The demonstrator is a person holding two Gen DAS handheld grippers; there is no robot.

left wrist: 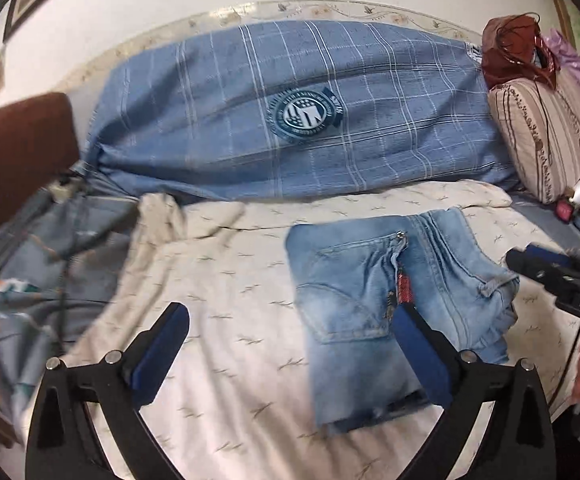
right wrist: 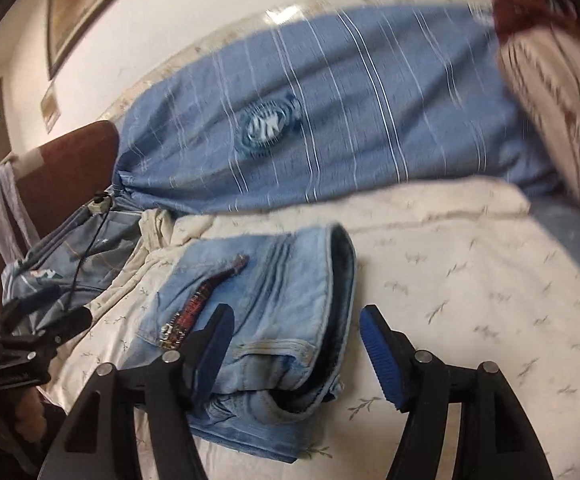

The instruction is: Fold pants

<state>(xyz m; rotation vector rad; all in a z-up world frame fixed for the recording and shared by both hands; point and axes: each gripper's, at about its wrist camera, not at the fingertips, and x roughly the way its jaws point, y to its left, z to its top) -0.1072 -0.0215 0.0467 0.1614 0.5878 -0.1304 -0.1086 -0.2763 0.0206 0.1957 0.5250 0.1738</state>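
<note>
Folded jeans on the bed, both my grippers released.

One pair of pale, faded denim pants (left wrist: 393, 304) lies folded into a thick rectangle on the cream sprigged sheet (left wrist: 226, 320), at my 12 o'clock. My left gripper (left wrist: 290, 352) gapes empty; my right gripper (right wrist: 295, 348) is spread, unclenched. One blue checked bolster (left wrist: 290, 112) bears a round crest, its lettering unreadable.
</note>
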